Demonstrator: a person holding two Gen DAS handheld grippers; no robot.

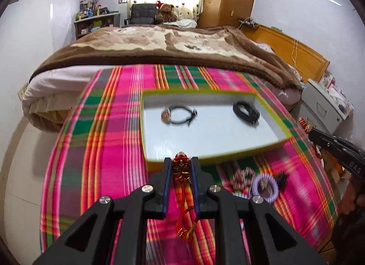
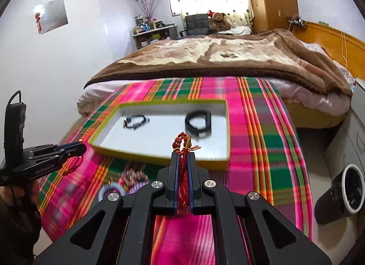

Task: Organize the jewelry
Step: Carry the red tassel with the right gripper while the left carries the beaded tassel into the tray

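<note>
A shallow white box with a yellow-green rim (image 1: pixel 205 163) (image 2: pixel 159 158) lies on the plaid cloth. Inside lie a black cord bracelet with a charm (image 1: pixel 179 115) (image 2: pixel 135 121) and a black band (image 1: pixel 246 109) (image 2: pixel 197 123). My left gripper (image 1: pixel 181 162) is shut on a red-and-gold tasselled charm (image 1: pixel 181 169), just before the box's near rim. My right gripper (image 2: pixel 183 155) is shut on another red-and-gold charm (image 2: pixel 184 145), above the box's near edge. Each gripper shows in the other view: the right gripper (image 1: pixel 311 131) and the left gripper (image 2: pixel 79 147).
More jewelry lies on the cloth (image 1: pixel 109 150) in front of the box: a lilac spiral ring (image 1: pixel 265 187), beaded pieces (image 1: pixel 243 176) (image 2: pixel 134 177). A bed (image 1: pixel 159 43) stands behind. A grey cabinet (image 1: pixel 324 105) and a black cup (image 2: pixel 340 194) are at the right.
</note>
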